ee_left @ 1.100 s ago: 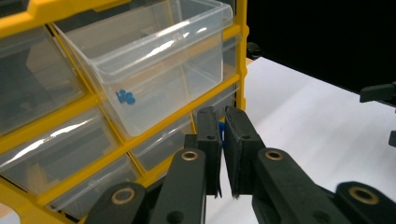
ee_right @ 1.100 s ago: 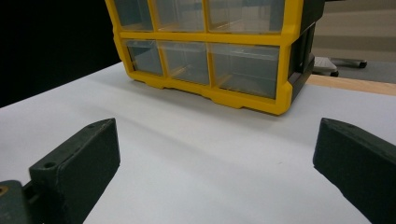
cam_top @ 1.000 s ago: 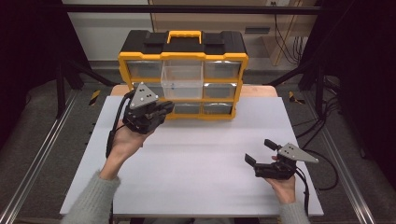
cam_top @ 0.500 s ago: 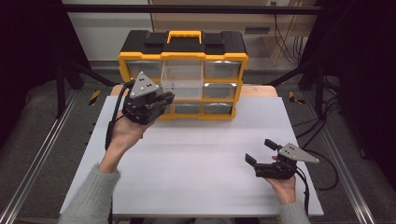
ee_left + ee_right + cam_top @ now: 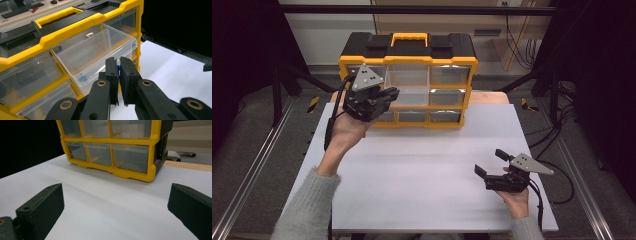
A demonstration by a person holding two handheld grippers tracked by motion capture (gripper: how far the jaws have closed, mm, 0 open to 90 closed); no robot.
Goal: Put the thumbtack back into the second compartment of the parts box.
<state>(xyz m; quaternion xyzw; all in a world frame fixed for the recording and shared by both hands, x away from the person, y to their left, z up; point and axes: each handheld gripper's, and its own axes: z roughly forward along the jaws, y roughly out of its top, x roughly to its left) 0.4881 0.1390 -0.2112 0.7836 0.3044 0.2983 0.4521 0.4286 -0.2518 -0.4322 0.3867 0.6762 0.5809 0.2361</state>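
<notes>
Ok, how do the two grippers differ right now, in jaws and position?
The left gripper has its jaws nearly closed, a thin gap between them; the right gripper has its jaws spread wide. The left one is raised at the front of the yellow organizer, by its pulled-out clear drawer; the right one sits low over the white table, well away from the organizer. Both are black, hand-held and carry a grey three-cornered plate.

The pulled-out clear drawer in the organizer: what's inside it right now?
The clear drawer looks mostly bare. A small blue piece lies near its front wall; the left gripper covers the front right corner, so anything there is hidden.
</notes>
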